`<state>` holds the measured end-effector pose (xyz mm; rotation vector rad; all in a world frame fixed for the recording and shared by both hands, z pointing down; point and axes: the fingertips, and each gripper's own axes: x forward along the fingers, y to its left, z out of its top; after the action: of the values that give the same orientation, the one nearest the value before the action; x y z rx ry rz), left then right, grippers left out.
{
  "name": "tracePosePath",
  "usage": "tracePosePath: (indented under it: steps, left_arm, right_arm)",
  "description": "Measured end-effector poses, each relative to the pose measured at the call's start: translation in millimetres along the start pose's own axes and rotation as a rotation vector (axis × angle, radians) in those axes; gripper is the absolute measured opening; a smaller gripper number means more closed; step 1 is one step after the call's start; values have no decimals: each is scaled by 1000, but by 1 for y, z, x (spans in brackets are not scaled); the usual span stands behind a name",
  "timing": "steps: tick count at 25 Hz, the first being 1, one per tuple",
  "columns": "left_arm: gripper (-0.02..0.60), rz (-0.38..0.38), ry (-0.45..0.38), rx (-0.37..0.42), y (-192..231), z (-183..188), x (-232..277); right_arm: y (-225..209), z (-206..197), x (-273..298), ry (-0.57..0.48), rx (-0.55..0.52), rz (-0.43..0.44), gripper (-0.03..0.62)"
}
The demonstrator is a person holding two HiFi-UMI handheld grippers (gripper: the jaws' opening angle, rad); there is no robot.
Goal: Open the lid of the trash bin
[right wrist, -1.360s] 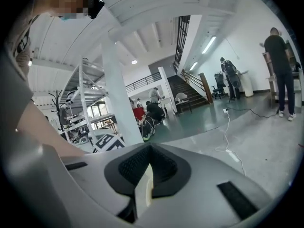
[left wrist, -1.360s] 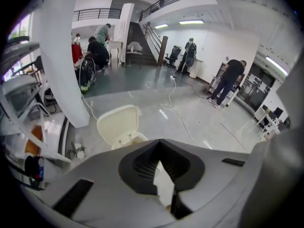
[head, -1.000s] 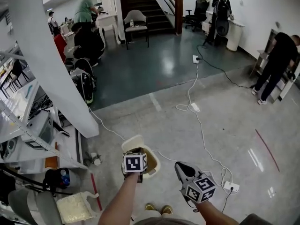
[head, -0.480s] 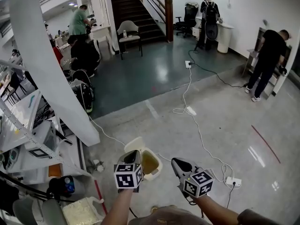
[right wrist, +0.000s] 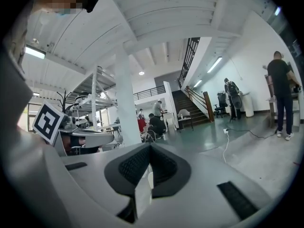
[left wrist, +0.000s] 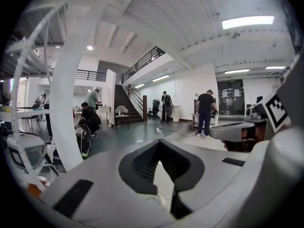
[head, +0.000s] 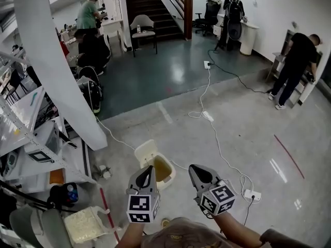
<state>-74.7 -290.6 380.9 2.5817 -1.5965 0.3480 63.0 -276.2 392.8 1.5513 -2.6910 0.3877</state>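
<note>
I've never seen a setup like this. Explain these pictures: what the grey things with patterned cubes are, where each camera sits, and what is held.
There is no robot: a person holds two hand tools, the left gripper and the right gripper; the patterned cubes are part of them. The wide picture comes from a camera on the person's head, looking down. The other two come from cameras riding on each gripper, looking along its fingers. Both pairs of fingers are closed with nothing between them. On the floor just ahead stands a pale trash bin, its lid apparently raised; a white power strip lies to its right.
</note>
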Motion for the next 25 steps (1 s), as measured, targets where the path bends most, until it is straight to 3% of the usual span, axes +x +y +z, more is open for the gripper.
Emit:
tracePosePath:
  steps: [9,25]
  left_arm:
    - [1,3,-54,-2,-9,-5,-24]
    - [2,16,-51,-10,-17,0,-33]
  right_arm:
    - [5,-2,-12,-19,4,-8,34]
    - [19,-5,-17,-3,-49,51,32]
